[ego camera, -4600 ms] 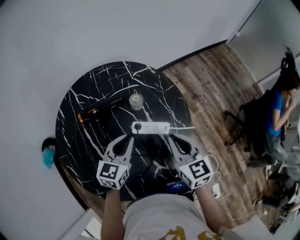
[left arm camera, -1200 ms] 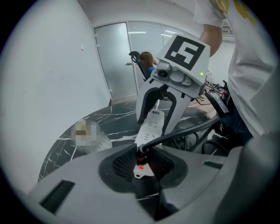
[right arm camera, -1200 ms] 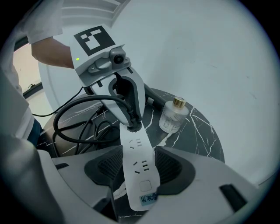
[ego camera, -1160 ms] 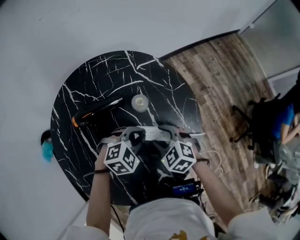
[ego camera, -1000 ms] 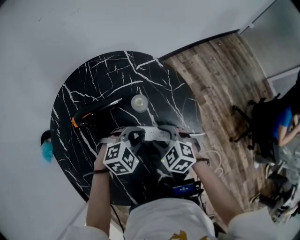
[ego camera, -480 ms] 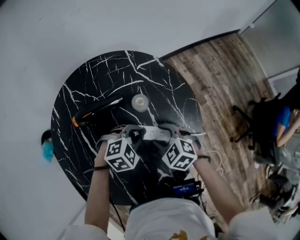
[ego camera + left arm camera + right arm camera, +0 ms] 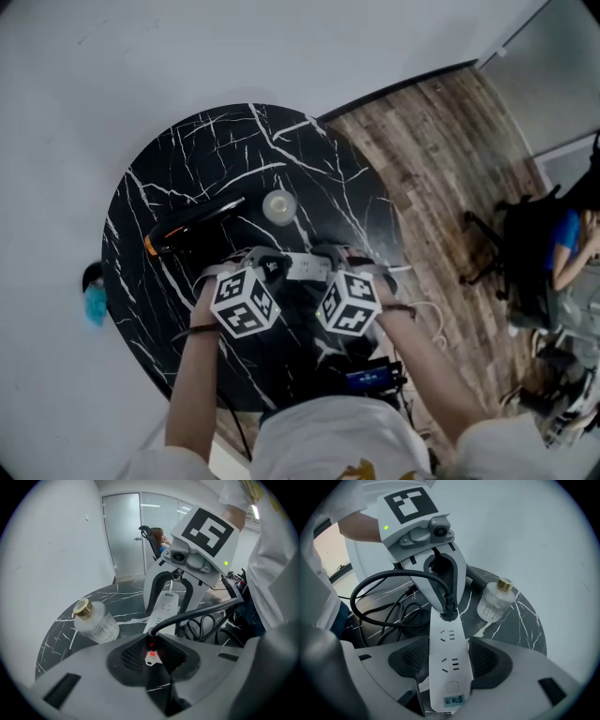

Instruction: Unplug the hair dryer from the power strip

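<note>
A white power strip point(image 7: 302, 267) lies on the black marble table point(image 7: 187, 169). The black hair dryer point(image 7: 192, 225) rests behind it to the left. Its black plug point(image 7: 447, 610) sits in the strip's far socket. My left gripper point(image 7: 151, 651) is closing on the plug point(image 7: 151, 644); the pads press its sides and the cord point(image 7: 201, 613) leads away right. My right gripper point(image 7: 449, 665) straddles the strip's point(image 7: 449, 663) near end. Its jaws are opening, with the strip between the pads and a thin gap at the left pad.
A glass bottle point(image 7: 278, 205) with a gold cap stands just behind the strip. Black cord loops point(image 7: 375, 581) lie beside it. A device with a blue display point(image 7: 370, 378) sits at the near table edge. A person in blue point(image 7: 562, 253) sits at far right.
Since 4.6 s ago both grippers came forward onto the strip. Over the last second both marker cubes tipped slightly and the right one shifted a little left.
</note>
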`<state>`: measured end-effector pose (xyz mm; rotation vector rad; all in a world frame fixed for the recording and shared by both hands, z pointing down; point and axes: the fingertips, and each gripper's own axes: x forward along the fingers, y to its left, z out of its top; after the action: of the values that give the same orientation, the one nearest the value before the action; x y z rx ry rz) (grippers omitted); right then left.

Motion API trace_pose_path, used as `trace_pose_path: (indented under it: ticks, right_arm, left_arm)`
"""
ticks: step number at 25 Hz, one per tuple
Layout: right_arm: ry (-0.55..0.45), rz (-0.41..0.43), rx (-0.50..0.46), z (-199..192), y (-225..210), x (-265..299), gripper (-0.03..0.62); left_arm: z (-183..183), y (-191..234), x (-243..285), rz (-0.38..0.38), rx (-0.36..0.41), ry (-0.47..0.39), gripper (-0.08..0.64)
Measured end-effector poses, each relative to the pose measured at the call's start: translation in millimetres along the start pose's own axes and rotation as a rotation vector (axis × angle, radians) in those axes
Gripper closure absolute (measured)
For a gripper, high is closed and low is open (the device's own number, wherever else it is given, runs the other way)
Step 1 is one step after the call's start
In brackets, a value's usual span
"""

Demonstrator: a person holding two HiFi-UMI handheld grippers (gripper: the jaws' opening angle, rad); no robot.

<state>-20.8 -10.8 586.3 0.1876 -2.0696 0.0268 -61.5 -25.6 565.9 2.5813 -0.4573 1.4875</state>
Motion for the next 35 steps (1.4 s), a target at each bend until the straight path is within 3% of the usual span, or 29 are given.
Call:
trace_pose_path:
  ticks: [13, 26, 35]
  right_arm:
    - [0.067, 0.031, -0.018, -3.9, 0.2, 7.3, 0.341]
    - [0.093, 0.025, -0.013, -3.7, -0.3, 7.4, 0.339]
    - [0.127, 0.042, 0.003, -3.6, 0.0, 8.0, 0.337]
  left_arm:
    - [0.0, -0.7, 0.7, -0.037, 0.023, 0.022, 0.499]
    - [-1.5, -1.4, 3.0, -0.115, 0.029, 0.11, 0.497]
    - [-1.3, -1.9, 2.7, -0.065, 0.083, 0.111, 0.502]
